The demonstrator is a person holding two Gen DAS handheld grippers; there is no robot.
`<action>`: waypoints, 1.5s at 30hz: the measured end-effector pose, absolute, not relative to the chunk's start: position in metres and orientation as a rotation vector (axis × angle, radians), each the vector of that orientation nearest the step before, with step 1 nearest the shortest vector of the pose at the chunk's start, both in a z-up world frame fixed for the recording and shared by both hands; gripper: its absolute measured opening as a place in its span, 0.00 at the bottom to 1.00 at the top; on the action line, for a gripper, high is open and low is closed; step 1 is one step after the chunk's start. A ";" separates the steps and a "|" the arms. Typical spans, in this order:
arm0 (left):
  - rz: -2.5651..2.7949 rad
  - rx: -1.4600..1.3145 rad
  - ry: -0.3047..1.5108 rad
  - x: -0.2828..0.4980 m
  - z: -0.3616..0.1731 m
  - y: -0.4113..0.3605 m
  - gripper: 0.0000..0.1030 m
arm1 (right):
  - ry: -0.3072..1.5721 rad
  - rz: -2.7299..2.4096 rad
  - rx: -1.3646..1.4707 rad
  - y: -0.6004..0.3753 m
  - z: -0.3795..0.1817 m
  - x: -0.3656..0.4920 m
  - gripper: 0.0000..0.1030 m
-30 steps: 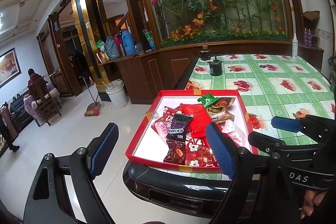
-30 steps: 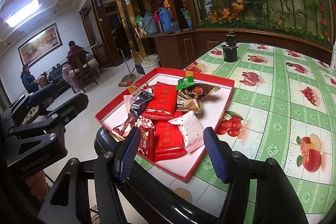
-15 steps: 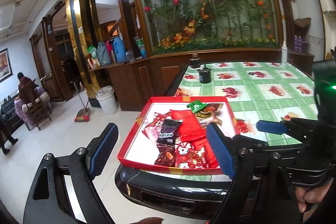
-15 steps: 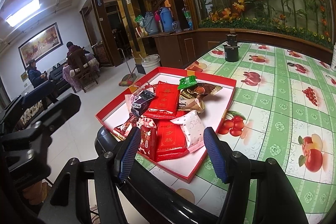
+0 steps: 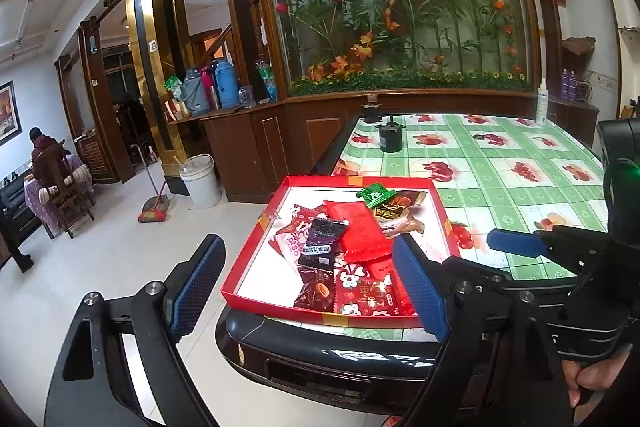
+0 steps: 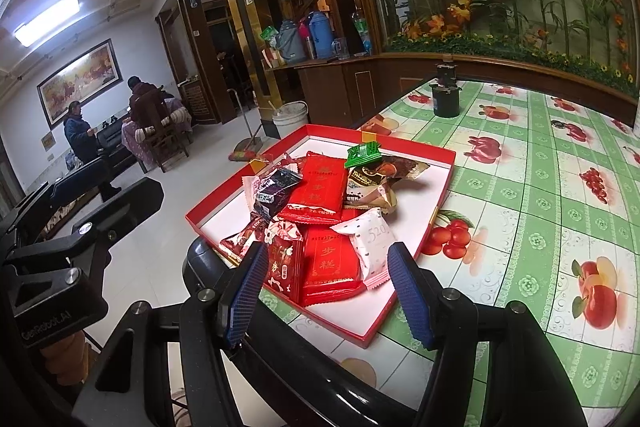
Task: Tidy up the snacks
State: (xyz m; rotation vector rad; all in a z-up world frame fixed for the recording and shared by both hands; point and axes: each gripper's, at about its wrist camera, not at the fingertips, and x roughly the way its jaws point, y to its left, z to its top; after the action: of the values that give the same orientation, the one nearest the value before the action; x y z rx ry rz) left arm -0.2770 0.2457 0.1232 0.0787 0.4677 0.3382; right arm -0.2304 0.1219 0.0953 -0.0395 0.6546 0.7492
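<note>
From the left wrist view, we hold our left gripper (image 5: 308, 287) wide apart and empty, short of the table's near corner. The red tray (image 5: 256, 227) of snack packets lies ahead and slightly right of its jaws, on the green fruit-print tablecloth (image 5: 500, 163). The long red packet (image 5: 358, 231) runs lengthwise away from us, with the dark purple packet (image 5: 324, 243) beside it on the left. Our right gripper (image 5: 516, 245) enters from the right.

From the right wrist view, our right gripper (image 6: 324, 291) stands moderately open with nothing between its pads, just short of the tray (image 6: 440, 195). The nearest red packet (image 6: 330, 259) lies directly ahead, its long axis along our pointing line, flanked by the white packet (image 6: 370, 241). We judge the right hand nearer, well lined up to close across that packet's narrow width.
</note>
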 end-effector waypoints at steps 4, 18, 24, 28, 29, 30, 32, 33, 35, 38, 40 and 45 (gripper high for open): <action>0.332 0.077 0.470 -0.277 0.123 0.245 0.84 | 0.655 0.748 -0.042 0.122 0.096 -0.230 0.62; 0.301 0.064 0.472 -0.277 0.124 0.246 0.84 | 0.651 0.747 -0.045 0.122 0.096 -0.230 0.65; 0.298 0.064 0.474 -0.277 0.124 0.246 0.84 | 0.646 0.746 -0.049 0.123 0.097 -0.229 0.65; 0.294 0.058 0.476 -0.277 0.124 0.246 0.84 | 0.647 0.744 -0.046 0.123 0.096 -0.229 0.65; 0.293 0.055 0.477 -0.277 0.123 0.246 0.84 | 0.649 0.744 -0.047 0.123 0.096 -0.229 0.65; 0.292 0.052 0.478 -0.277 0.123 0.247 0.84 | 0.650 0.744 -0.048 0.123 0.096 -0.229 0.66; 0.292 0.054 0.478 -0.278 0.123 0.247 0.84 | 0.652 0.744 -0.050 0.124 0.096 -0.230 0.65; 0.292 0.056 0.478 -0.277 0.123 0.247 0.84 | 0.653 0.745 -0.051 0.125 0.096 -0.230 0.65; 0.291 0.056 0.479 -0.278 0.123 0.247 0.84 | 0.652 0.746 -0.053 0.126 0.096 -0.231 0.65; 0.288 0.056 0.482 -0.277 0.122 0.248 0.84 | 0.653 0.748 -0.055 0.127 0.096 -0.232 0.65; 0.286 0.054 0.484 -0.277 0.121 0.247 0.84 | 0.656 0.748 -0.055 0.128 0.096 -0.232 0.66; 0.280 0.050 0.488 -0.276 0.120 0.247 0.84 | 0.657 0.747 -0.051 0.127 0.096 -0.232 0.66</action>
State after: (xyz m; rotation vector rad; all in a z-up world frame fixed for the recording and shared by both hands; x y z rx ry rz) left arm -0.2761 0.2466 0.1200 0.0496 0.4881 0.2800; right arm -0.2325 0.1273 0.0957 -0.0511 0.6572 0.7465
